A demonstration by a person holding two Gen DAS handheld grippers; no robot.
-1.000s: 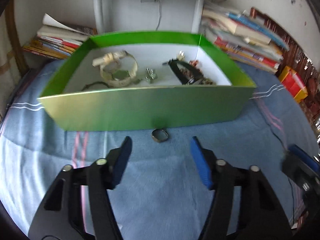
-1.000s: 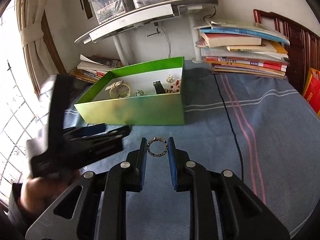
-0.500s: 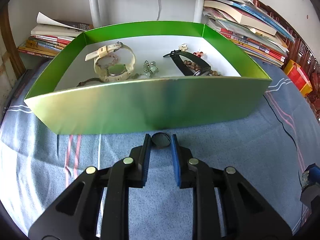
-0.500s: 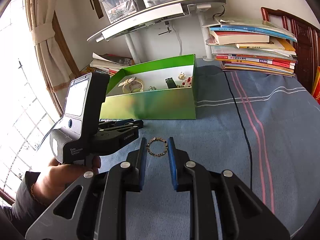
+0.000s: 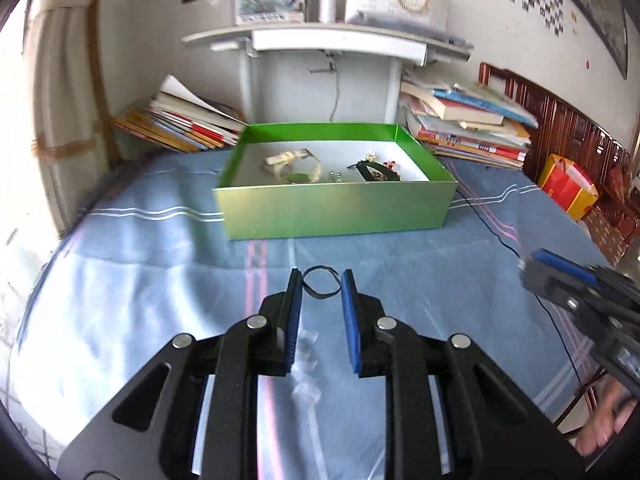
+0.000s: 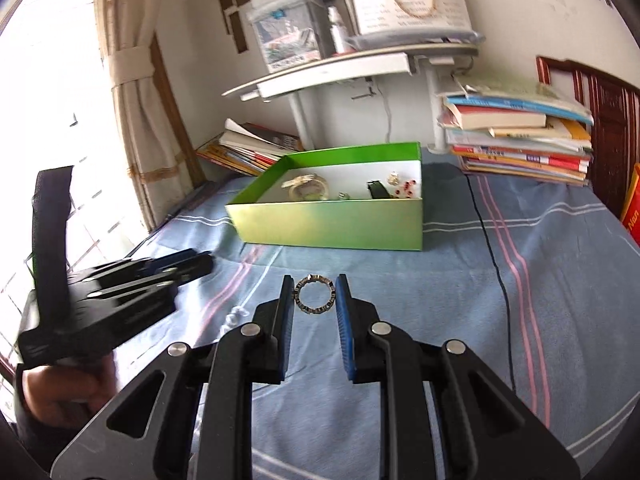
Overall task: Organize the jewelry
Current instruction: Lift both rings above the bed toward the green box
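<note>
Jewelry rings are pinched by both grippers' fingers; "Nan" shows on a red bag (image 6: 632,216).

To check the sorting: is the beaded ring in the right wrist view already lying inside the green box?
No, the beaded ring is held between the right gripper fingers, outside the green box.

A blue striped cloth (image 6: 540,280) bears a green box (image 6: 332,220) and book stacks (image 6: 520,140).
</note>
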